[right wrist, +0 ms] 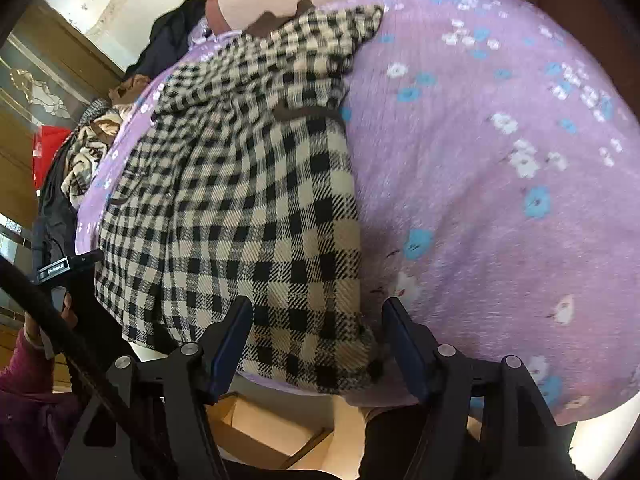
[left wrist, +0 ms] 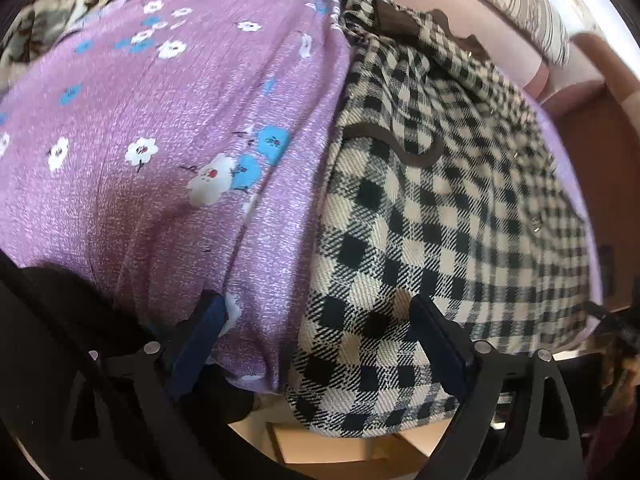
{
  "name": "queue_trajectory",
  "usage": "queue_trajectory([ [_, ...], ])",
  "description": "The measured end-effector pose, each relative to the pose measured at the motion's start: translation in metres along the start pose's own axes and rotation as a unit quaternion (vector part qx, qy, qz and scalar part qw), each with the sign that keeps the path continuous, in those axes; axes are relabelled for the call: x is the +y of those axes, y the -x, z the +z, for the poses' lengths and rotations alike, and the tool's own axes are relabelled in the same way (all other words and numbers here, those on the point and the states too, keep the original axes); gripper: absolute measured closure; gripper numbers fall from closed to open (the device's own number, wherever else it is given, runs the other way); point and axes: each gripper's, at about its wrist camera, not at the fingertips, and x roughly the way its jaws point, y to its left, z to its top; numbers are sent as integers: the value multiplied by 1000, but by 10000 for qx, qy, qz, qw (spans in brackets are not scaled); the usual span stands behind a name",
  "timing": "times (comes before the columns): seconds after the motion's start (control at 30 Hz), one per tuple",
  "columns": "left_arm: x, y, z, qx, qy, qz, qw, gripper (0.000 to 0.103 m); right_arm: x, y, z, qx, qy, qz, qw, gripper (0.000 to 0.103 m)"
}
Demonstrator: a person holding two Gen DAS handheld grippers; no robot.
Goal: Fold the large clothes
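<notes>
A black-and-cream checked garment (left wrist: 420, 216) lies spread on a bed covered by a purple sheet (left wrist: 168, 120) printed with small white and blue flowers. The garment is a thick woven piece with a bold gingham check and dark brown scalloped trim (left wrist: 396, 150) across a pocket flap and up at the collar end; a few small pale buttons show along its right side in the left wrist view. It runs lengthwise from the near edge of the bed toward the far end, its hem hanging slightly over the near edge — already doubled lengthwise, by the look of the long straight fold along one side.

The left gripper (left wrist: 316, 320) hangs over the near hem, jaws spread wide, one finger above the purple sheet and the other above the checks. The right gripper (right wrist: 316, 320) is likewise spread apart, straddling the garment's near corner; neither one pinches any cloth.

A jumble of other clothes (right wrist: 88, 152) sits heaped at the far left of the bed in the right wrist view, and a striped pillow (left wrist: 532, 4) lies at the far end. Below the bed edge — a cardboard box (right wrist: 256, 428).
</notes>
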Motion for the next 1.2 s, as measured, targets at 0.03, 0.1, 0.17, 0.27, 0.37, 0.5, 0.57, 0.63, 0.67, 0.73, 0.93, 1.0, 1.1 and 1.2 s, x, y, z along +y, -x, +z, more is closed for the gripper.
queue_trajectory([
  [0.03,-5,-1,-1,46,-131,114,9998,10,1,-6,0,122,-22,28,9999,30],
  [0.1,-13,-4,-2,182,-423,205,9987,10,7,-13,-2,290,115,26,9995,39],
  [0.17,-19,-3,-5,280,-647,102,9975,10,16,-15,-5,414,374,26,9984,90],
  [0.27,-25,-1,-8,251,-710,-280,9968,15,29,-15,-8,555,700,161,9959,90],
  [0.37,-25,-3,-5,214,-579,-178,9979,21,30,-20,-2,620,665,263,9955,87],
  [0.5,-29,-4,-7,153,-563,-91,9983,15,30,-32,-1,704,590,406,9949,48],
  [0.57,-37,-7,-11,87,-633,81,9979,13,28,-36,-1,676,463,454,9956,49],
  [0.63,-49,-12,-11,109,-909,362,9951,14,31,-36,0,631,485,307,9964,80],
  [0.67,-50,-11,-13,91,-969,403,9944,19,31,-35,1,647,473,387,9960,93],
  [0.73,-47,-2,-12,10,-952,383,9947,64,32,-29,2,607,414,606,9955,93],
  [0.93,-38,19,8,214,-741,-294,9966,95,38,9,17,-66,423,1177,9921,94],
  [1.0,-43,25,13,114,-818,-356,9959,95,37,19,25,-276,337,1309,9904,93],
  [1.1,-54,40,23,-72,-924,-435,9947,96,38,31,37,-522,310,1425,9879,93],
  [1.2,-60,56,35,-245,-1023,-553,9929,96,42,38,51,-687,319,1521,9855,93],
])
